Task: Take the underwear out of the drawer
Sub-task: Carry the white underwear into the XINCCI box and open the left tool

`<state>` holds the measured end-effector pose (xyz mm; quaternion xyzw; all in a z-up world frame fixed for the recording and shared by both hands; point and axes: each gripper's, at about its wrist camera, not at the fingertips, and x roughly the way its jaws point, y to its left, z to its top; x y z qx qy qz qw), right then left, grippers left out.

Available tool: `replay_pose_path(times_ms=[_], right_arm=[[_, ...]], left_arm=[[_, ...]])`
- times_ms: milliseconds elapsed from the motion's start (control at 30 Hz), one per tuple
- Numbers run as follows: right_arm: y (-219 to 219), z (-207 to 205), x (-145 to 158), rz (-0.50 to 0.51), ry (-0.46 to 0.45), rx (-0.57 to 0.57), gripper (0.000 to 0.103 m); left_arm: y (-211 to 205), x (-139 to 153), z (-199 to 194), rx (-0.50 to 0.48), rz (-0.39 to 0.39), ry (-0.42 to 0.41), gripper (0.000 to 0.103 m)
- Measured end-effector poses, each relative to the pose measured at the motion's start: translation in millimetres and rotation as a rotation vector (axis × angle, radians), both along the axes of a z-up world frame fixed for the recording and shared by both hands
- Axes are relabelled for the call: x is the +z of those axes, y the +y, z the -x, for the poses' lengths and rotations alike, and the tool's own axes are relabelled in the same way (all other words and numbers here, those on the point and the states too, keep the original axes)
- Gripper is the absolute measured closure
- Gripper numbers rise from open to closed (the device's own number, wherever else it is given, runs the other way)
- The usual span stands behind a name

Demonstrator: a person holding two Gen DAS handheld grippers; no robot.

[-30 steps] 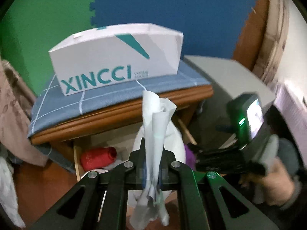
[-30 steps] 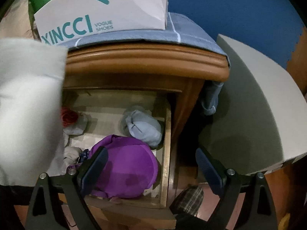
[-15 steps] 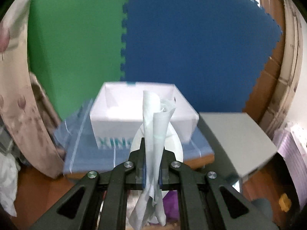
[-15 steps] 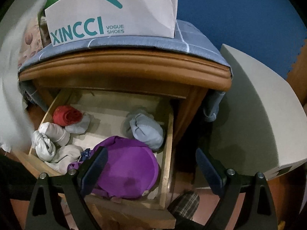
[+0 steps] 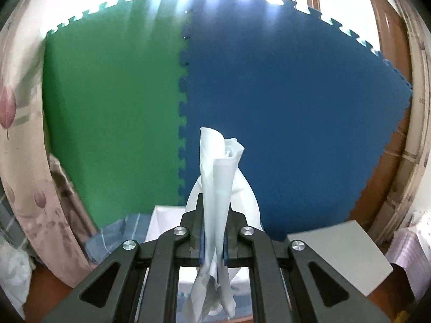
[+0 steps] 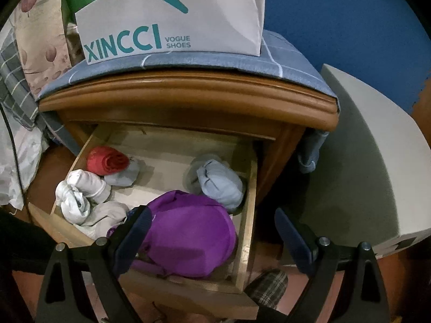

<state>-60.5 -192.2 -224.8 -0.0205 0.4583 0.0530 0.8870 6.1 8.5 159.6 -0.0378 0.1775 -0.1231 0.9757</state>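
A pale white pair of underwear (image 5: pixel 218 188) hangs pinched between the closed fingers of the left hand-held gripper (image 5: pixel 214 245), held high in front of the green and blue foam wall mats (image 5: pixel 282 102), well clear of the drawer so the cloth can dangle free. The right hand-held gripper (image 6: pixel 212 231) hovers empty, its jaws spread wide, tilted down over the open wooden drawer (image 6: pixel 245 215), seemingly placed ready to reach for more. Inside the drawer lie one red roll (image 6: pixel 106 160), one pale blue bundle (image 6: pixel 219 185), one purple garment (image 6: pixel 188 228) and a cluster of about four white and grey rolls (image 6: pixel 80 191) at the left. One white shoe box (image 6: pixel 172 18) sits on the blue checked cloth (image 6: pixel 282 62) covering the nightstand top.
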Motion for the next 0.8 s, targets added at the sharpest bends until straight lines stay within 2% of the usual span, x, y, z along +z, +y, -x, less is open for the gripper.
replay_pose_path(times_ms=[233,433,567,800], right_arm=[[0,2,4,-0.026,-0.014,0.011,0.008],[0,2,6,-0.052,-0.012,0.018,0.008],[1,5,8,-0.069,-0.016,0.021,0.008],[-6,6,7,-0.118,0.003,0.002,0.008]], left_arm=[[0,24,-33,0.034,-0.014,-0.043,0.095],[-7,45,-51,0.09,-0.058,-0.091,0.095],[-16,34,-69,0.115,-0.124,-0.09,0.095],[-19,-13,-110,0.142,-0.168,0.018,0.094]])
